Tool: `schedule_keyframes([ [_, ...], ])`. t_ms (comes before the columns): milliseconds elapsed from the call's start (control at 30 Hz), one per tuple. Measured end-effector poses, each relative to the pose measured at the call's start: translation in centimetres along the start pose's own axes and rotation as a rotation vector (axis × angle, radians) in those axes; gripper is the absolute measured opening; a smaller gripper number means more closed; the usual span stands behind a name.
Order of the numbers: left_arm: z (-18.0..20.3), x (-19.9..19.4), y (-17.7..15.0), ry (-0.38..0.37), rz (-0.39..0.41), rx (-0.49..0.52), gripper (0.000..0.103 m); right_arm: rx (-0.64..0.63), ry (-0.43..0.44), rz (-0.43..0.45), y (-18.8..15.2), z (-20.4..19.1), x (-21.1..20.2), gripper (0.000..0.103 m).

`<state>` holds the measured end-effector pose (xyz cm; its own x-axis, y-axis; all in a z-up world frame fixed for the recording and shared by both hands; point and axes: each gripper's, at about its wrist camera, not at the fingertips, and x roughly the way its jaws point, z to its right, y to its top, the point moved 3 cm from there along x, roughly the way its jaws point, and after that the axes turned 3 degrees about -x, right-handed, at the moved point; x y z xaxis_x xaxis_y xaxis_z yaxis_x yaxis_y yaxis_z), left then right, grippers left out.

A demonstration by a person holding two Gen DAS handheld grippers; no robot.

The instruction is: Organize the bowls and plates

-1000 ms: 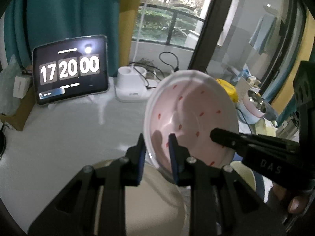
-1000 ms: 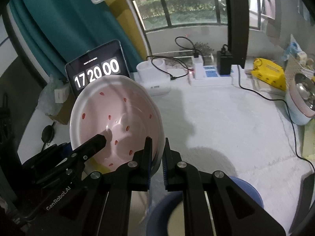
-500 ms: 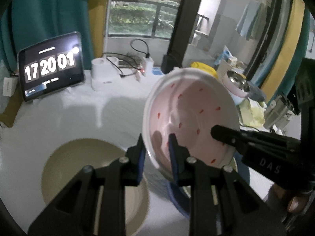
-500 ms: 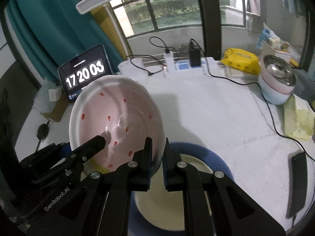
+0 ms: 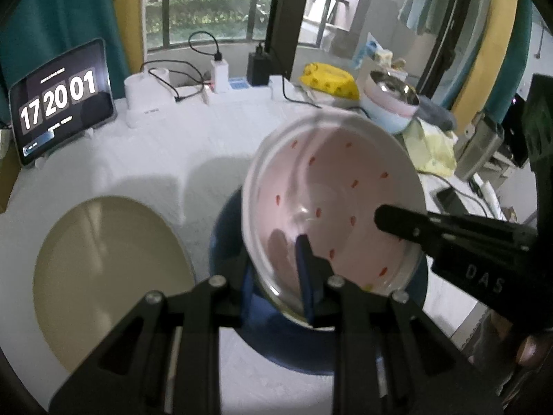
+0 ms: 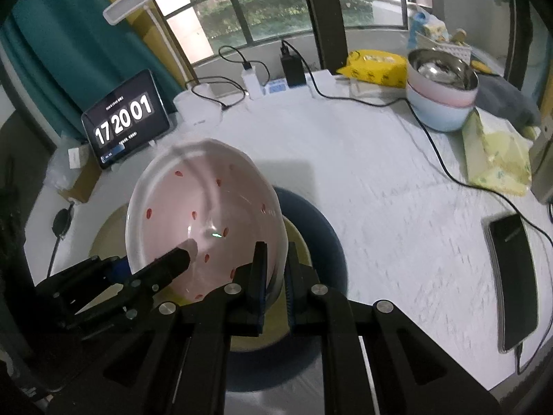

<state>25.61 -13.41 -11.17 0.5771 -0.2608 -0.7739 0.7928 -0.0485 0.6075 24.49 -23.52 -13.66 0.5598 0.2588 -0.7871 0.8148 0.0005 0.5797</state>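
The pink bowl (image 5: 331,204), dotted with small red marks, hangs tilted in the air above the blue plate (image 6: 321,228), its open face turned toward both cameras and its lower rim nearest the plate. The blue plate lies flat on the white table (image 6: 380,180) directly beneath the bowl, so the move ahead looks like a straight lowering and levelling of the bowl onto it.

Both grippers carry the bowl by its rim. The left gripper (image 5: 276,276) is clamped on the near-left edge, one pad inside the bowl and one outside. The right gripper (image 6: 274,276) pinches the opposite near edge the same way, its jaws almost together with only the thin wall between them. Neither hand is clearly nearer the plate; the bowl sits between them.

Left of the blue plate, a cream plate (image 5: 107,276) rests on the table, apart from the bowl. Farther back stand a tablet clock (image 5: 62,100) and a stack of pastel bowls (image 6: 442,86) topped by a steel one.
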Motion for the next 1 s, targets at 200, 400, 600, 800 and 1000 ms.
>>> schedule_keyframes([
  [200, 0.9, 0.0, -1.0, 0.068, 0.022, 0.051, 0.023, 0.008, 0.022, -0.034, -1.2, 0.7, 0.6, 0.011],
  [400, 1.0, 0.0, -1.0, 0.082, 0.017, 0.059, 0.026, 0.012, 0.044, -0.047, -1.3, 0.5, 0.6, 0.018],
  [600, 0.7, 0.4, -1.1, 0.097, -0.004, 0.055, 0.027, -0.017, 0.026, -0.029, -1.6, 0.5, -0.1, 0.023],
  [800, 0.3, -0.8, -0.8, 0.101, 0.027, 0.057, 0.028, -0.09, -0.018, 0.029, -1.8, 0.0, -1.8, 0.024],
  [1000, -1.9, -2.3, -0.3, 0.101, 0.071, 0.0, 0.029, -0.07, -0.034, 0.061, -1.5, 1.7, -2.8, 0.024],
])
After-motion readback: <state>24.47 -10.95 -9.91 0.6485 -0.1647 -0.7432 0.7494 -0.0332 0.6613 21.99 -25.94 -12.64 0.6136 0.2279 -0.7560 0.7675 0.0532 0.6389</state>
